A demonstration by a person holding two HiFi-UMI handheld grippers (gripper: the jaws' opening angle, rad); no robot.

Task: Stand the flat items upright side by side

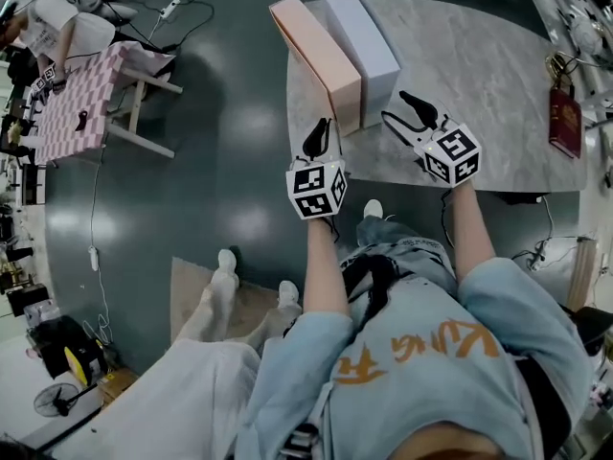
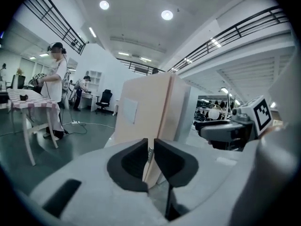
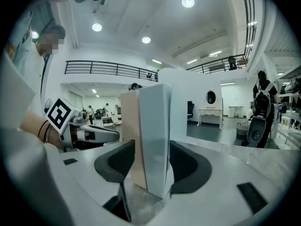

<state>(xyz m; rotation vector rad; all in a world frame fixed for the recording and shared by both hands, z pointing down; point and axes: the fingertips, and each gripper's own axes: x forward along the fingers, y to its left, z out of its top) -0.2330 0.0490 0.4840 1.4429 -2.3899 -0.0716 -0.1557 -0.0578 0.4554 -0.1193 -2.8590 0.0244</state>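
Note:
Two long flat boxes stand on edge side by side on the marble table [image 1: 498, 84]: a pink box [image 1: 321, 56] at the left and a white box [image 1: 362, 36] touching it on the right. My left gripper [image 1: 322, 132] hangs just before the pink box's near end, its jaws shut with nothing between them. In the left gripper view the pink box [image 2: 146, 112] rises beyond the closed jaws [image 2: 151, 152]. My right gripper [image 1: 407, 113] is open near the white box's near end. In the right gripper view the white box [image 3: 157, 135] stands framed by the spread jaws [image 3: 153, 149], pads not pressing.
A red booklet [image 1: 565, 123] lies at the table's right edge. A small table with a pink checked cloth [image 1: 81, 103] stands off to the left across the dark floor. Someone in white trousers [image 1: 220, 324] sits close on my left. A person [image 2: 54, 88] stands by the checked table.

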